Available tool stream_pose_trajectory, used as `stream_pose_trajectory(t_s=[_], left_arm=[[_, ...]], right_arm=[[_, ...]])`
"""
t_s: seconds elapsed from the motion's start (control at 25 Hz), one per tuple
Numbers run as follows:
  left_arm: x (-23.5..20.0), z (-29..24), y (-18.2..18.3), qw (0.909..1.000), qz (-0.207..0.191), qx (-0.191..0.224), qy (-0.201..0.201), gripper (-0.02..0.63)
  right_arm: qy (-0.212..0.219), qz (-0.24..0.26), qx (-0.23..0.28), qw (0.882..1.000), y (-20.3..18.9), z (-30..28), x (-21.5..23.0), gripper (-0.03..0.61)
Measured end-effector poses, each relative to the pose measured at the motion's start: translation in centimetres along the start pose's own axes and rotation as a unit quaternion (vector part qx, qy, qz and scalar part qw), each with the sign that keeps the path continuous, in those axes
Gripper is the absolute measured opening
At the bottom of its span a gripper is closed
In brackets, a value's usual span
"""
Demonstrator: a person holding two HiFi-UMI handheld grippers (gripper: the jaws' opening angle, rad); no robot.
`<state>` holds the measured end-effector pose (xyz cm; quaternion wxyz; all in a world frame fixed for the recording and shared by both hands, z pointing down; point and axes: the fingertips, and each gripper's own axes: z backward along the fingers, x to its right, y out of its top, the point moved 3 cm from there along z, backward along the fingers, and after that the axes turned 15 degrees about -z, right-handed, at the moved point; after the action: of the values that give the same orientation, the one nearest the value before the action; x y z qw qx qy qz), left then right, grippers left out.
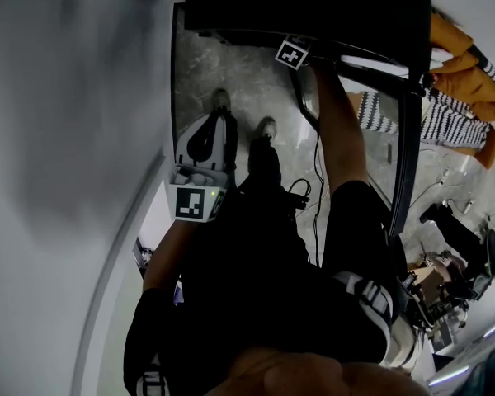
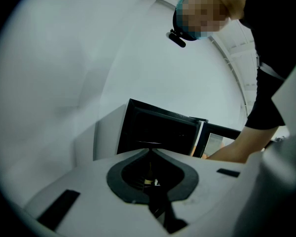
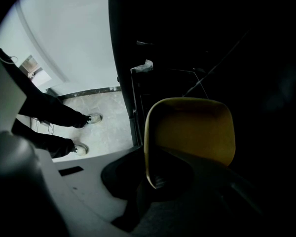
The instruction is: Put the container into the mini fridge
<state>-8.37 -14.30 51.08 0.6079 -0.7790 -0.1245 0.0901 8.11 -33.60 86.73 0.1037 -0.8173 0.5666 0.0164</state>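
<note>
A yellow container (image 3: pixel 190 132) fills the right gripper view, set against the dark inside of the black mini fridge (image 1: pixel 313 2). My right gripper (image 3: pixel 158 180) is shut on the container's near rim. In the head view only that gripper's marker cube (image 1: pixel 290 54) shows at the fridge's mouth, and the jaws are hidden in the dark. The fridge door (image 1: pixel 406 139) stands open to the right. My left gripper (image 1: pixel 205 143) hangs low by the person's left side, shut with nothing in it (image 2: pixel 150 152), and looks toward the fridge (image 2: pixel 158 130).
Below the fridge lies a grey marbled floor (image 1: pixel 231 73) with the person's shoes (image 3: pixel 91 118) and a black cable (image 1: pixel 318 188). A curved white wall (image 1: pixel 74 139) runs along the left. Another person in striped clothing (image 1: pixel 445 118) is at the right.
</note>
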Motion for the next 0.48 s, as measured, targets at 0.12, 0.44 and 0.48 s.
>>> stream_pose_trajectory(t_s=[0.12, 0.44, 0.48], left_arm=[[0.0, -0.2, 0.3, 1.0, 0.004, 0.008, 0.003, 0.012], [0.8, 0.6, -2.0, 0.9989, -0.001, -0.043, -0.019, 0.012], [0.8, 0.5, -1.9, 0.9989, 0.0, -0.042, -0.018, 0.012]], right_arm=[[0.002, 0.002, -0.001, 1.0, -0.2, -0.2, -0.1, 0.003], [0.003, 0.009, -0.003, 1.0, -0.2, -0.5, 0.0, 0.003], [0.002, 0.011, -0.004, 1.0, -0.2, -0.5, 0.0, 0.003]])
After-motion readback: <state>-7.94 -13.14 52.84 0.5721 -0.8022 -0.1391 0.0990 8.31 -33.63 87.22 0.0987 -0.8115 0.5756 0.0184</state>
